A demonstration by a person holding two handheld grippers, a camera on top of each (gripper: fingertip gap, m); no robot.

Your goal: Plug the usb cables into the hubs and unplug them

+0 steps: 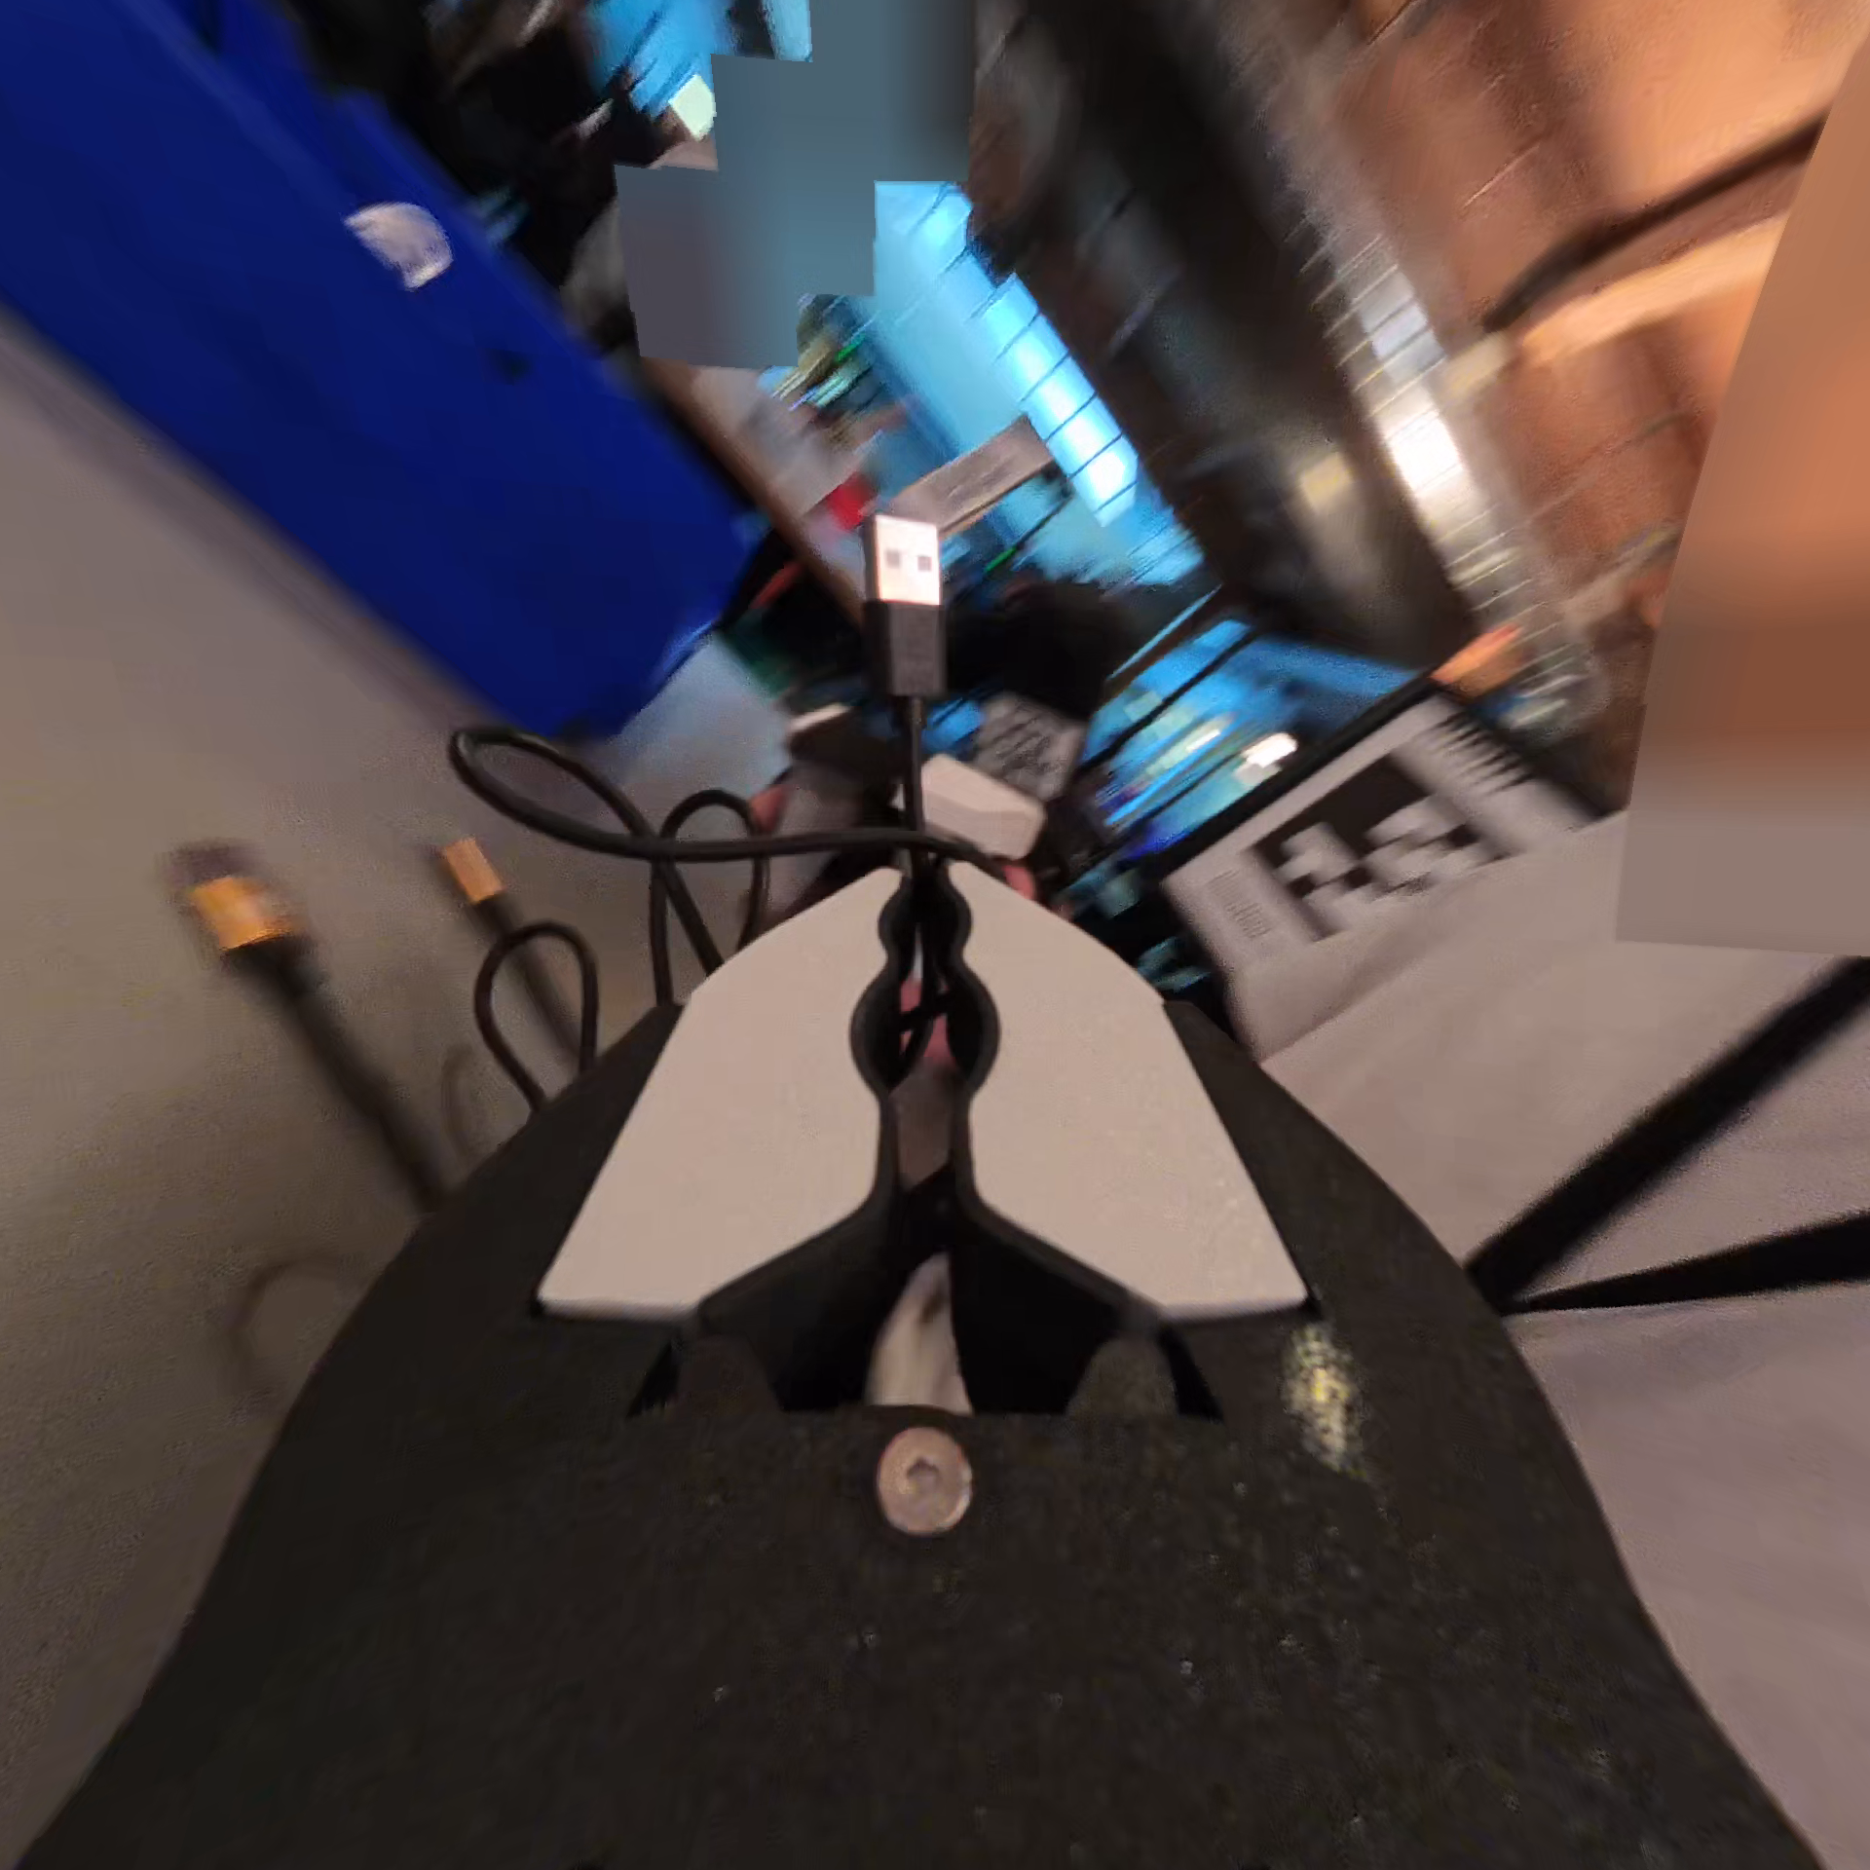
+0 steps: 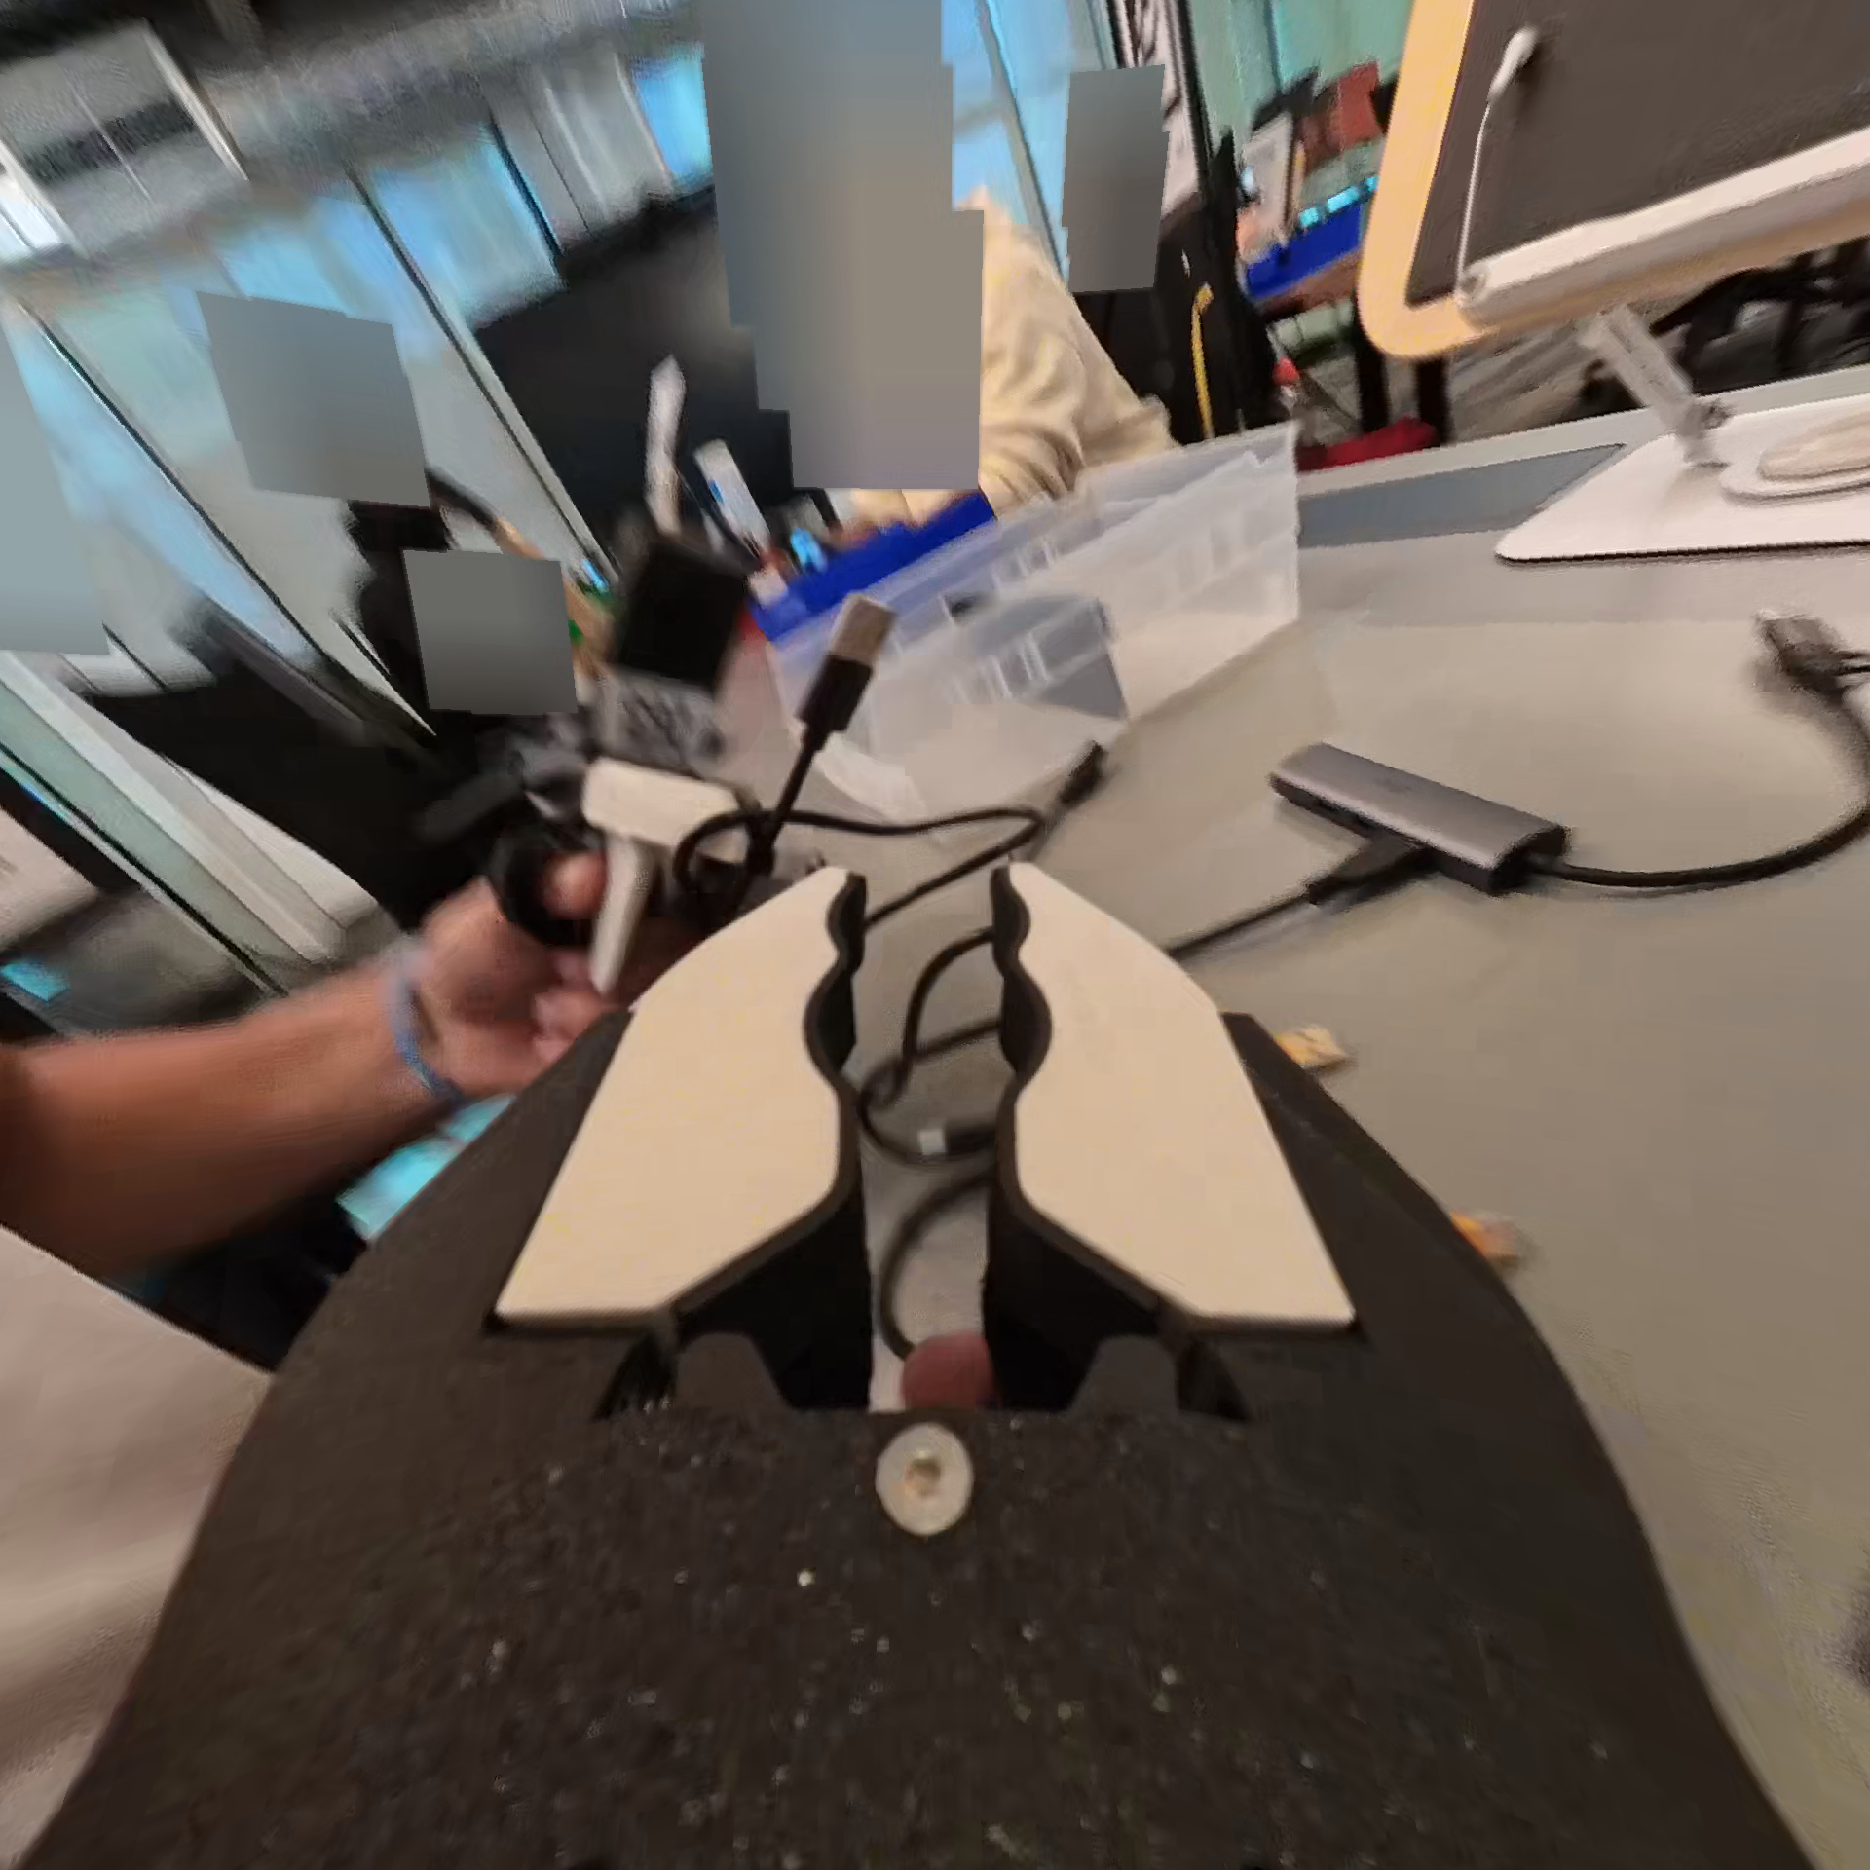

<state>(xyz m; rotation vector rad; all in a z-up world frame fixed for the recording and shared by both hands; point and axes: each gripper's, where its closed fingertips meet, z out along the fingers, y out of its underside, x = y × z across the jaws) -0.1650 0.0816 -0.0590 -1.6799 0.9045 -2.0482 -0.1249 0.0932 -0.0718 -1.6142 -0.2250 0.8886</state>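
Left gripper (image 1: 923,890) clenched on black cable (image 1: 916,769), plug (image 1: 904,560) raised, right gripper (image 2: 926,890) released over table (image 2: 1518,1063), grey hub (image 2: 1417,815) beyond, clear bin (image 2: 1063,607) contents unclear.

plug tip (image 1: 906,560): shiny metal | hub (image 2: 1417,815): brushed grey metal | table (image 2: 1518,1012): matt grey

On the surface (image 2: 1518,1012), the hub (image 2: 1417,815) lies far right, a cable (image 2: 1720,860) running off its right end. A clear bin (image 2: 1113,567) stands behind it. The monitor stand (image 2: 1670,476) sits at the far right. Left of the hub, a lifted plug (image 2: 860,632) points up above looped cable (image 2: 911,1063) on the near surface.
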